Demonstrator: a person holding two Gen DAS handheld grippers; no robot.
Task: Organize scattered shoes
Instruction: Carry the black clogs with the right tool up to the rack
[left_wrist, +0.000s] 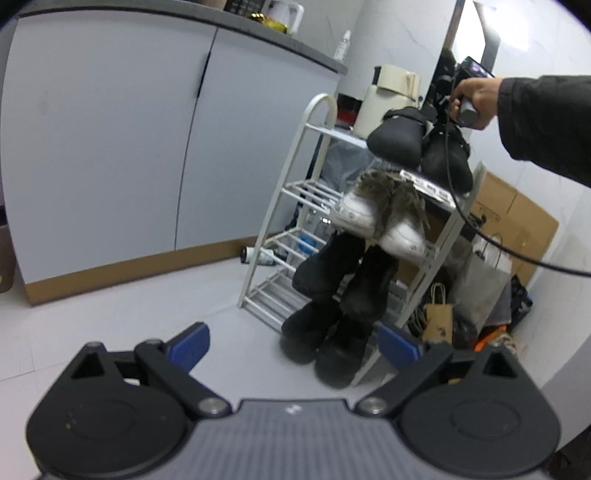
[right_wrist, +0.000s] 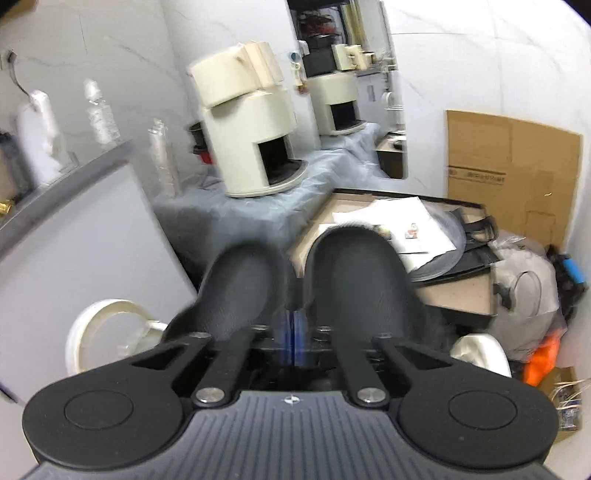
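Two black slippers (right_wrist: 295, 280) hang together from the right gripper (right_wrist: 291, 332), its blue pads clamped tight on their inner edges, held above the top of the white shoe rack (left_wrist: 314, 192). Below them sit white sneakers (left_wrist: 376, 218) and black boots (left_wrist: 332, 295). The left gripper (left_wrist: 291, 347) stands nearer, jaws wide apart and empty.

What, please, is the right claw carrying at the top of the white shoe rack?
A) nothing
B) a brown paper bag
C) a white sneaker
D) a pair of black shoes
D: the right claw is shut between a pair of black shoes, held together above the white shoe rack; the left wrist view shows them hanging from it.
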